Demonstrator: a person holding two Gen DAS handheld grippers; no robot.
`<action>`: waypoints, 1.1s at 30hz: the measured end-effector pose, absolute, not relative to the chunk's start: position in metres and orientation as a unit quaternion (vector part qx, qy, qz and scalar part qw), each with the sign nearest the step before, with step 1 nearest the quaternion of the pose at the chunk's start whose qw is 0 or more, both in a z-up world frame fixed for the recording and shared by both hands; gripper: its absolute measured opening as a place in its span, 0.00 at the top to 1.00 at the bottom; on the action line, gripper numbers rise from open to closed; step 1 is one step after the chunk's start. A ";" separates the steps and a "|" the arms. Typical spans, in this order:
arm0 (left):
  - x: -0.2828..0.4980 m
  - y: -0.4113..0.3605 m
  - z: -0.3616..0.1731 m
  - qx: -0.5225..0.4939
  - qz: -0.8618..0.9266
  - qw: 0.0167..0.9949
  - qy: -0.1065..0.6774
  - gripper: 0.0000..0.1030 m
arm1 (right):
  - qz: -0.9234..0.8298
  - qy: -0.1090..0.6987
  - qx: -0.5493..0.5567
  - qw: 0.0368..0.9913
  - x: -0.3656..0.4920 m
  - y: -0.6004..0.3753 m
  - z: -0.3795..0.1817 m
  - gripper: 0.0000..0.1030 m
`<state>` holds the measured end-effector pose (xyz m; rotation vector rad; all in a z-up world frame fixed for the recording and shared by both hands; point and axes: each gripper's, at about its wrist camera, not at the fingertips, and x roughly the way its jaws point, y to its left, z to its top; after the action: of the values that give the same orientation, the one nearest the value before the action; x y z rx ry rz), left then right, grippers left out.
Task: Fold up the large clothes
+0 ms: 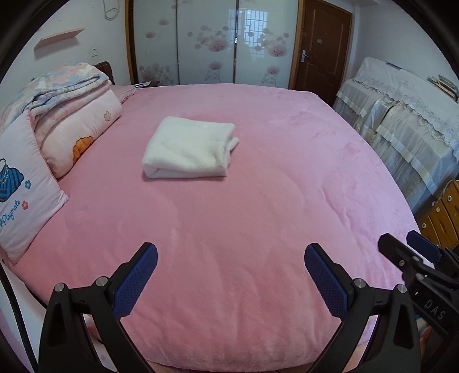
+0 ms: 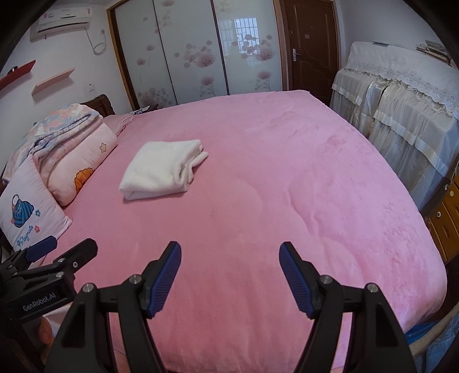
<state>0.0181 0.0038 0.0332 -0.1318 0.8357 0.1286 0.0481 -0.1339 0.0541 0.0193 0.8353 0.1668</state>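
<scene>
A folded white garment (image 1: 188,147) is seen on the pink bed (image 1: 243,229), well beyond the left gripper (image 1: 231,252), whose jaws are spread

A pink bed (image 1: 243,229) carries a folded white garment (image 1: 188,147), pillow (image 1: 20,186) and stacked quilts (image 1: 74,114)

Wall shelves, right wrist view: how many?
2. Red shelf at far left edge, partly cut off; pink shelf just right of it and lower, under the air conditioner. More may sit out of frame.
</scene>
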 end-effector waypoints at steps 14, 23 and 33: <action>0.005 -0.024 0.030 -0.040 0.056 0.908 0.413 0.01 | 0.071 0.398 -0.005 0.915 0.026 -0.143 0.050 0.31; 0.002 -0.023 0.026 -0.041 0.058 0.905 0.418 0.01 | 0.073 0.395 -0.009 0.916 0.022 -0.146 0.052 0.31; 0.003 -0.021 0.025 -0.044 0.061 0.903 0.423 0.01 | 0.078 0.400 -0.006 0.913 0.022 -0.147 0.048 0.31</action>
<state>0.0029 -0.0210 0.0246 -0.0903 0.8737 0.1255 0.0222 -0.1475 0.0484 -0.0131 0.8233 0.1612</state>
